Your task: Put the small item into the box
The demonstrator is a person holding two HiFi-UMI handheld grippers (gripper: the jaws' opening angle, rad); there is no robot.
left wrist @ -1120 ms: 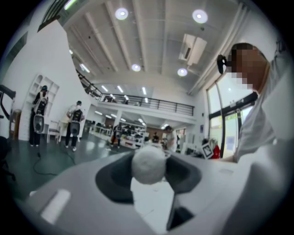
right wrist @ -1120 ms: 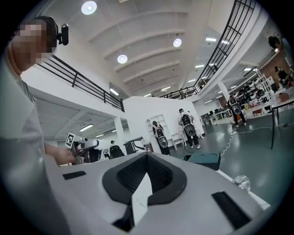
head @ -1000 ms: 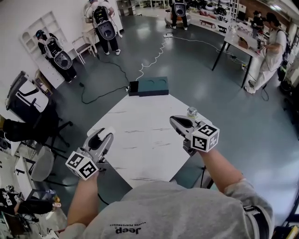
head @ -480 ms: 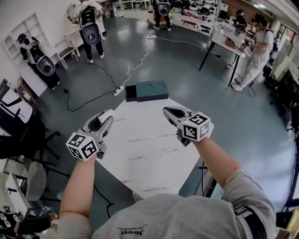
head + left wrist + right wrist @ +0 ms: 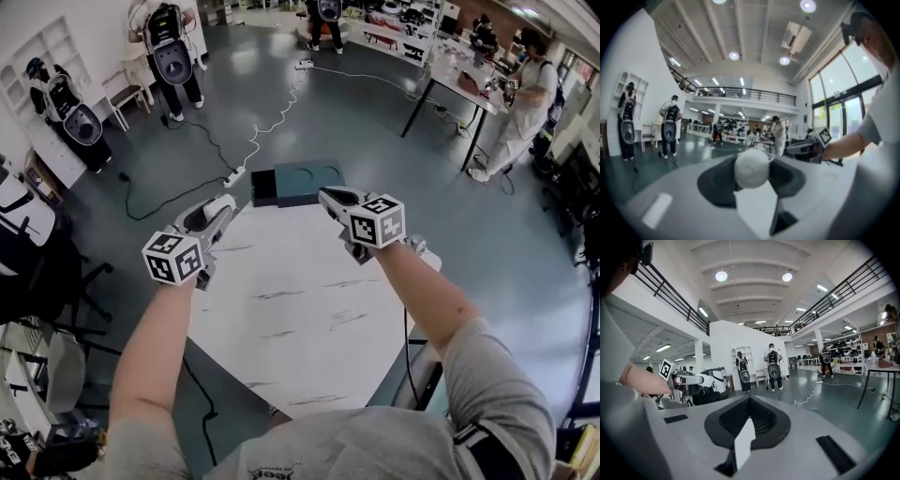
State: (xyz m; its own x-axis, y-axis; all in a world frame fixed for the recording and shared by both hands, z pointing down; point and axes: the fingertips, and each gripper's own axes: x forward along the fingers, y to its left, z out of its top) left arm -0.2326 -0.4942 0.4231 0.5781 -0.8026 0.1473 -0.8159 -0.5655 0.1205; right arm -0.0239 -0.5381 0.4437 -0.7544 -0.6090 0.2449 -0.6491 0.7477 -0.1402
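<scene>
In the left gripper view a small white ball (image 5: 751, 165) sits pinched between the dark pads of my left gripper (image 5: 752, 174). In the head view that gripper (image 5: 217, 208) hovers over the far left of the white table (image 5: 300, 309), its white tip aimed at the dark teal box (image 5: 302, 180). The box lies at the table's far edge, with a black end and two round hollows in its top. My right gripper (image 5: 330, 198) hangs just right of the box. Its ribbed pads meet with nothing between them (image 5: 749, 409).
A small grey thing (image 5: 414, 246) lies at the table's right edge, half hidden behind my right forearm. A white cable (image 5: 267, 127) runs across the grey floor beyond the box. Several people with backpacks (image 5: 169, 47) stand far left. A black-legged table (image 5: 450, 89) stands far right.
Both grippers have travelled forward over the table, from its near edge to just short of the box. The left one still carries the white ball.
</scene>
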